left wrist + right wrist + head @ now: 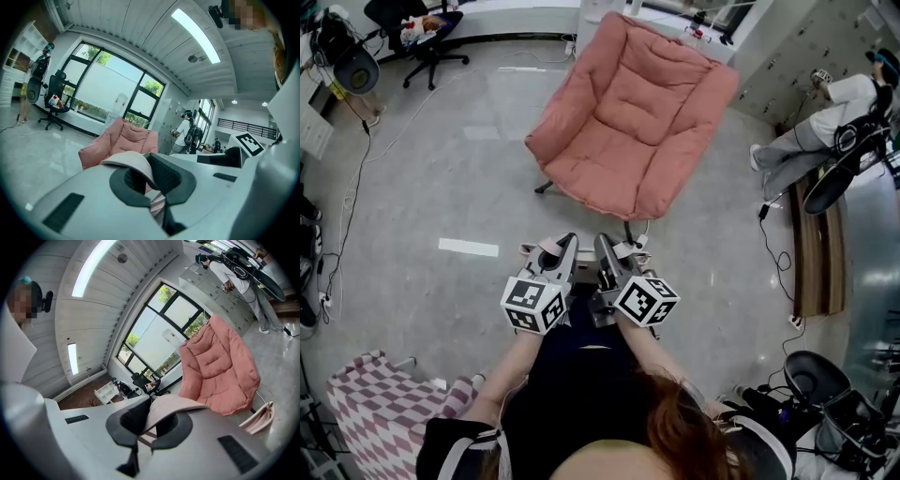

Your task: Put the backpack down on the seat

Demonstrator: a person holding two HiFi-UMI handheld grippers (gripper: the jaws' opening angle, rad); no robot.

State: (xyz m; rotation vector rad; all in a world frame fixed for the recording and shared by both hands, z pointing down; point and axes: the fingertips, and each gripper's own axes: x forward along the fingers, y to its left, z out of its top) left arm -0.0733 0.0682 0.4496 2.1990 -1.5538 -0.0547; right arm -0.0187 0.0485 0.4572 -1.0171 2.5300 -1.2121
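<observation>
the left gripper (149, 180) is clenching a pale pink backpack strap (133, 161), and the right gripper (150, 422) is clamping another strap (177, 405). gripping at 2 points is likely keeping the backpack level. its body is hanging hidden below them, near the pink armchair (628, 112), not yet on the seat (602, 176).

From the head we look steeply down at the pink armchair (633, 112); both gripper views, low and nearly level, face that same chair
</observation>
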